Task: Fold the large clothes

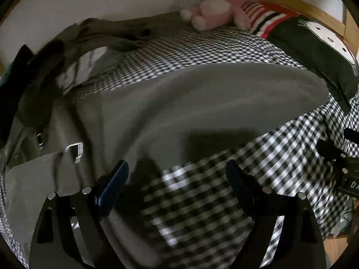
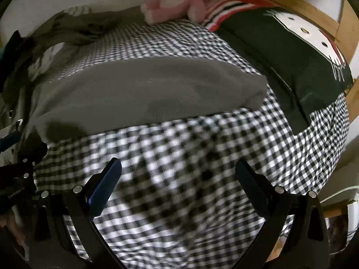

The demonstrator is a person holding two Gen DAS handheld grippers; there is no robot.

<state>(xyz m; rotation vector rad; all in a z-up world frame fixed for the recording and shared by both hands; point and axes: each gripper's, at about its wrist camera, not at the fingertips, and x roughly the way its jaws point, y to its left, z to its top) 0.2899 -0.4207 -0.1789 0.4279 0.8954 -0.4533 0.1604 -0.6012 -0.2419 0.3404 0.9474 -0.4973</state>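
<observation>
A large grey garment [image 1: 179,105] lies spread flat across a bed with a black-and-white checked cover [image 1: 213,201]. Its near edge passes under my left gripper [image 1: 177,165], which hangs open above that edge with nothing between its fingers. In the right wrist view the same grey garment [image 2: 145,94] lies farther off, beyond my right gripper [image 2: 178,163]. That gripper stands open over the bare checked cover [image 2: 179,190] and holds nothing. The right gripper's body [image 1: 343,168] shows at the right edge of the left wrist view.
Crumpled olive and dark clothes [image 1: 96,35] are heaped at the bed's far left. A pink plush toy [image 1: 215,6], a striped cushion [image 1: 267,15] and a dark green cartoon pillow [image 1: 314,44] lie along the wooden headboard [image 2: 291,2]. Floor shows at the lower right.
</observation>
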